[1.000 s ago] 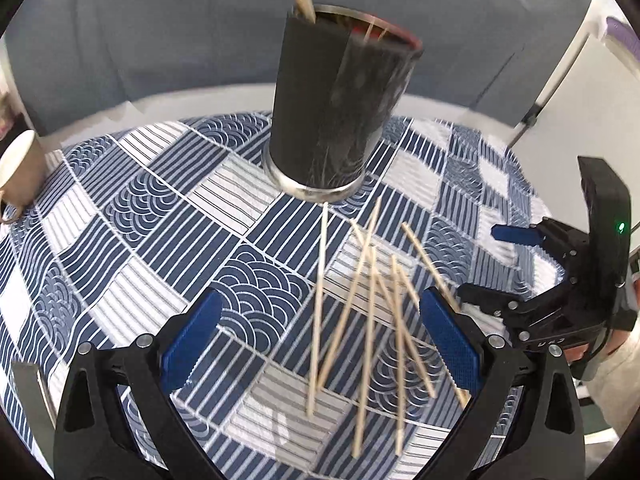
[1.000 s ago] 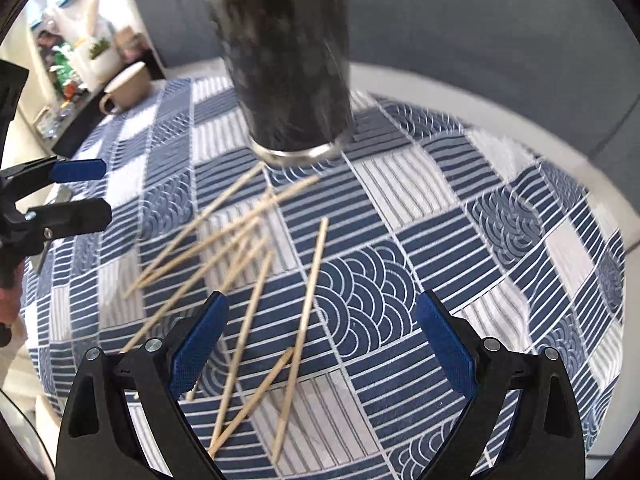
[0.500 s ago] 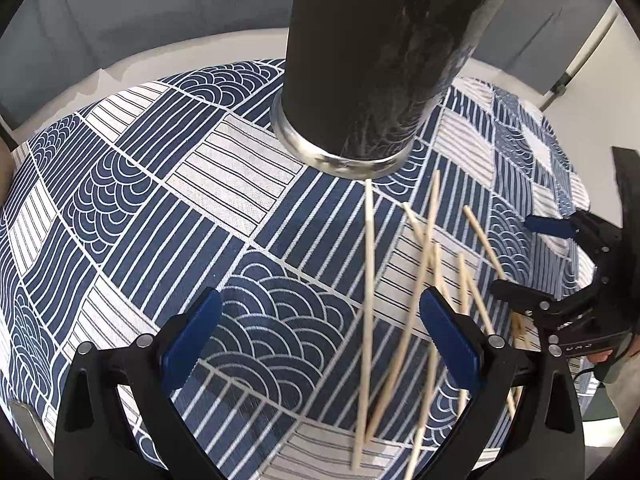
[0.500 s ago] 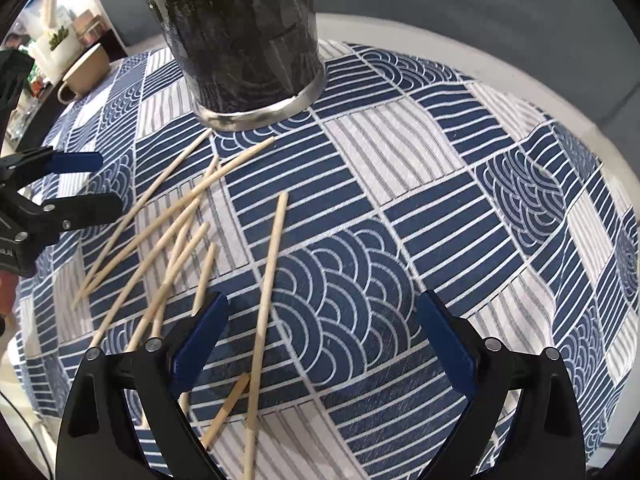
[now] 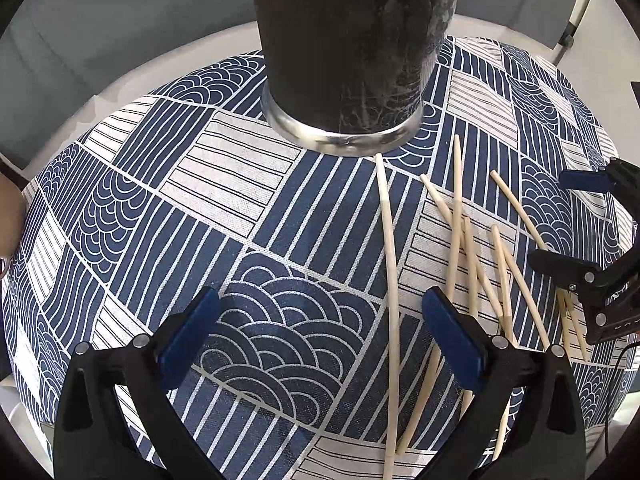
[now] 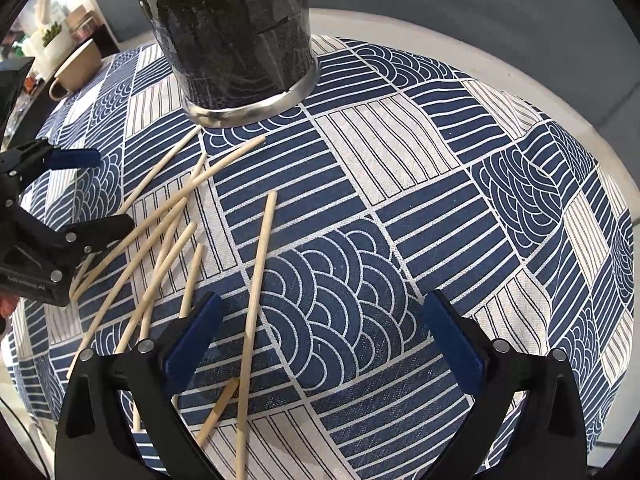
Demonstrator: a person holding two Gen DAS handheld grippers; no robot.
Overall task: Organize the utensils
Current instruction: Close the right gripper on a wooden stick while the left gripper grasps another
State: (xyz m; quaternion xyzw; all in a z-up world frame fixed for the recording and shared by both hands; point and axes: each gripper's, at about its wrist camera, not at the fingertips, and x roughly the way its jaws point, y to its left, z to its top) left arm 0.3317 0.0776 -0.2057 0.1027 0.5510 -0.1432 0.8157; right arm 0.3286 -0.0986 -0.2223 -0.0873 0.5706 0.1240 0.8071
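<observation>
Blue pads on your right gripper point(image 6: 320, 332) stand wide apart, having just opened the last bit further, and nothing lies between them but patterned cloth; one chopstick point(image 6: 256, 304) runs up the frame just inside the left pad, which suggests you are lining up to straddle it. Your left gripper point(image 5: 320, 328) is equally wide, its pads clear of everything, with a pale chopstick point(image 5: 390, 280) passing up between them close to the right pad. Both tools point steeply down at the tablecloth point(image 6: 460, 184), sensible for pinching thin sticks lying flat. The remaining chopsticks point(image 6: 160, 224) lie fanned and crossing toward the left of the right wrist view, several overlapping, so lifting one may drag its neighbours. The dark holder point(image 6: 236, 32) stands upright at top centre, near the sticks' far tips, presumably where they belong. Its rim is cut off in both views, so you cannot tell what it already contains. The sticks' near ends vanish under the gripper bodies, and the cup point(image 6: 76, 68) at upper left is partly cropped.
</observation>
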